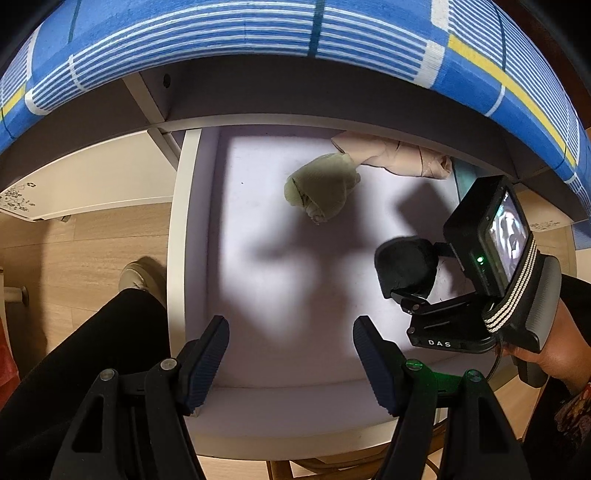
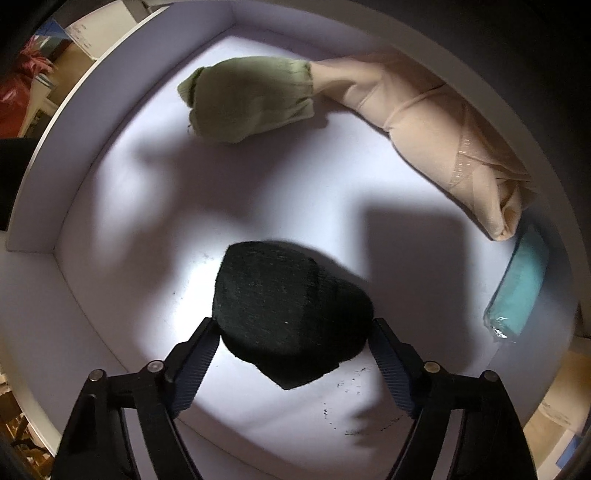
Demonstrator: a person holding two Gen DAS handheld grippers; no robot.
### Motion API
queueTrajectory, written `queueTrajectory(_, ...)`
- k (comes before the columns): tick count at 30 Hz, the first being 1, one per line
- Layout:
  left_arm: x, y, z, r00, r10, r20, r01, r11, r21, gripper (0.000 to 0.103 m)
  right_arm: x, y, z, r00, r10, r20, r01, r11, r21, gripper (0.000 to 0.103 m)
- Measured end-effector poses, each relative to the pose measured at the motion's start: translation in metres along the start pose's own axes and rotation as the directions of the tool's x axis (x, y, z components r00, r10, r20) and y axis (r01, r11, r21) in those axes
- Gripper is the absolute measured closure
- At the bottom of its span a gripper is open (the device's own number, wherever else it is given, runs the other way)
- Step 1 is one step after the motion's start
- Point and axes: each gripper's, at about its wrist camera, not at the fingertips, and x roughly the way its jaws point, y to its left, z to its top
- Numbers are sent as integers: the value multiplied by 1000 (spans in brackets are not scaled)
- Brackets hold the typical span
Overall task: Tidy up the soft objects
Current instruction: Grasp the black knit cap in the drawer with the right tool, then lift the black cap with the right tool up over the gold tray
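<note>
Between the right fingers: a black rolled cloth [image 2: 291, 314] sits on the white floor of the drawer [image 2: 122, 229], one finger [image 2: 194, 363] at each flank.
Right gripper [image 2: 295, 354]: its fingers are spread about as wide as the roll and touch it at both sides; whether they press hard enough to hold, I cannot tell.
Left gripper [image 1: 291, 362]: its fingers are half spread with nothing between them, hovering over the near end of the drawer.
Step in hand: probably a grasp or a release of the black roll at a spot in the drawer.
Next move: if it is a grasp, squeeze evenly at the middle of the roll and lift straight up; if it is a release, spread wider and rise without dragging the cloth.
Beyond the right fingertips: a green roll [image 2: 251, 99] and a beige bundle [image 2: 436, 136] touch each other at the far wall; a teal packet [image 2: 517, 288] lies at the right wall.
Open room: bare floor left of and ahead of the right fingers, well apart from the other cloths.
Edges: the drawer walls ring the floor, and a blue striped cover [image 1: 295, 33] overhangs the far end, so I judge that the way out is upward and toward the near side.
</note>
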Motion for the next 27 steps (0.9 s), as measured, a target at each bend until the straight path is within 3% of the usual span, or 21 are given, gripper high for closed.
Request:
queueTrajectory(5,1,-1,0,1000,5,0,-5,1000,-2,32,13,12,-4,1000,14,-27,-13,999,30,23)
queueTrajectory(16,2,0,1,1000,7,1,-7,1000,-6,32,27,3,-12,995,65,-76,-54,990,134,37)
queueTrajectory(27,0,0,0,1000,5,3,-5,1000,-16,32,25,-16,-43,981,176,-79,-141,934,327,44)
